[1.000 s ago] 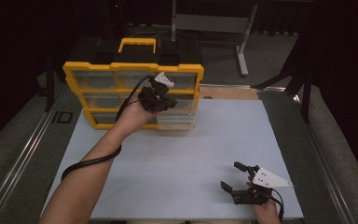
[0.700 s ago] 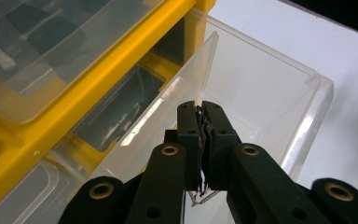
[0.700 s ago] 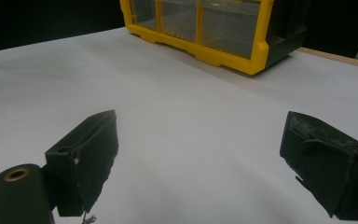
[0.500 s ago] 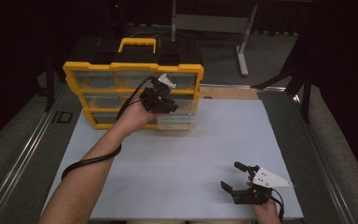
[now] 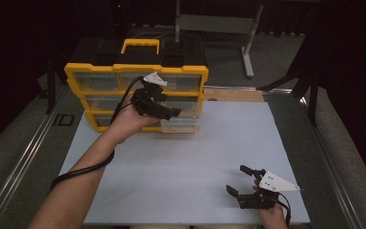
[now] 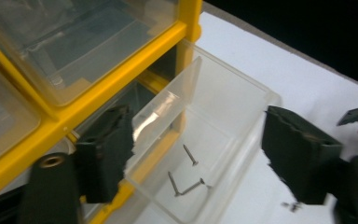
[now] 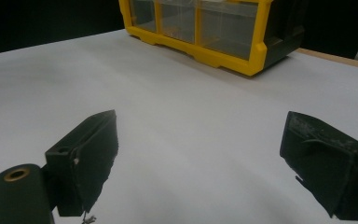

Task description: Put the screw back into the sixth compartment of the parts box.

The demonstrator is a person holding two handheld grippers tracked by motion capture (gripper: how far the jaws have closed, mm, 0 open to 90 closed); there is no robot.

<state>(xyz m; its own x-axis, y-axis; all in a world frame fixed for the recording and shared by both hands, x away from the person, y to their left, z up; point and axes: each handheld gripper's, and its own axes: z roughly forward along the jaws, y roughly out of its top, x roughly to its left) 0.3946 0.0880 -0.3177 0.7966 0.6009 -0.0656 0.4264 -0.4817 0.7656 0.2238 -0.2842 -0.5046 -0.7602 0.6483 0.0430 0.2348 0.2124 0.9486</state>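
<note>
Left tongs [image 6: 196, 158], just opened, reveal screws [image 6: 186, 175] inside drawer [image 6: 228, 121].

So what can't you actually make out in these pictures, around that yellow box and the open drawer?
- Upper drawers of the yellow organizer: contents blurred behind cloudy fronts, left gripper view.
- Open clear drawer: its screws too small to see in the high view; the left gripper covers part.
- Drawer's near end: cut off by the bottom edge, left gripper view.
</note>
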